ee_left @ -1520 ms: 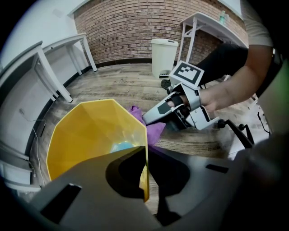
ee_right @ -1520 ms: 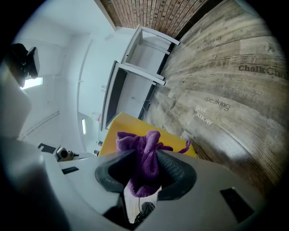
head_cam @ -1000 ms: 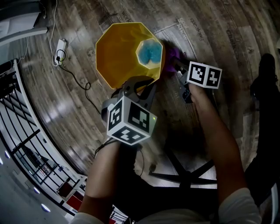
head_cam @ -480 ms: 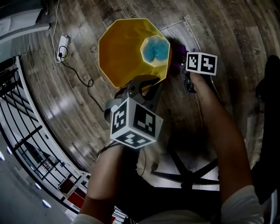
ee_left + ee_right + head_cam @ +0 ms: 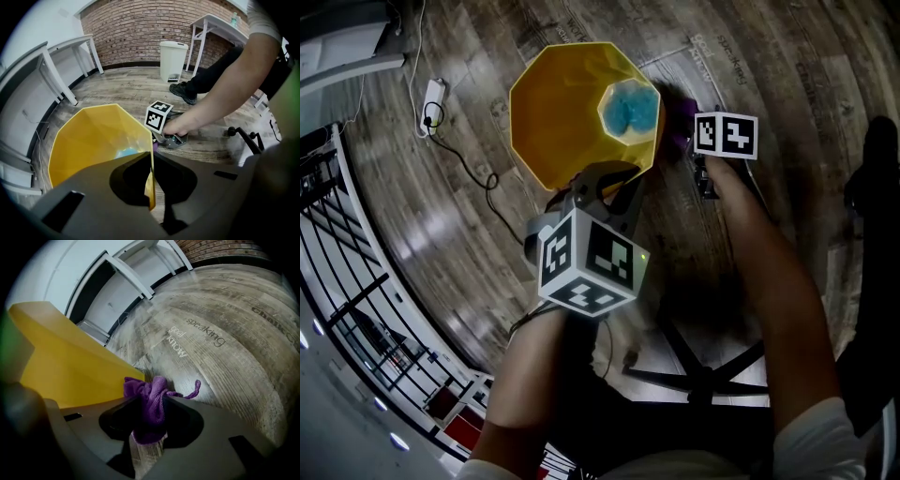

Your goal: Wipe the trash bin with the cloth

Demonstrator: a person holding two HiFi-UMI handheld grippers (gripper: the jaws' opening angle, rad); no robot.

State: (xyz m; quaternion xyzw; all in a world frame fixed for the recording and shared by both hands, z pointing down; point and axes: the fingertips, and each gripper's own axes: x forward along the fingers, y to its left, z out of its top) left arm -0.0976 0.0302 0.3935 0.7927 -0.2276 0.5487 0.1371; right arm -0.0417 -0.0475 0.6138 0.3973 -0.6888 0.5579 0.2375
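Wood-plank floor (image 5: 787,75) with faint printed words runs under everything, and a brick wall (image 5: 140,28) closes the room behind a white pedal bin (image 5: 173,61). A power strip (image 5: 431,103) with its cable lies on the boards at the left of the head view.

The yellow, faceted trash bin (image 5: 562,112) stands on the floor ahead of the person, with a blue patch (image 5: 628,108) showing at its bottom. The left claw (image 5: 151,161) is closed narrow on the bin's near rim, the thin yellow wall pinched between its jaws.

The right claw (image 5: 150,413) is on the bin's right side, low down near the floor. It is clamped on a bunched purple cloth (image 5: 149,401), with a loose corner of it trailing to the right. The cloth sits right at the bin's outer wall near the base; it seems to touch the plastic, though the angle does not make that certain.
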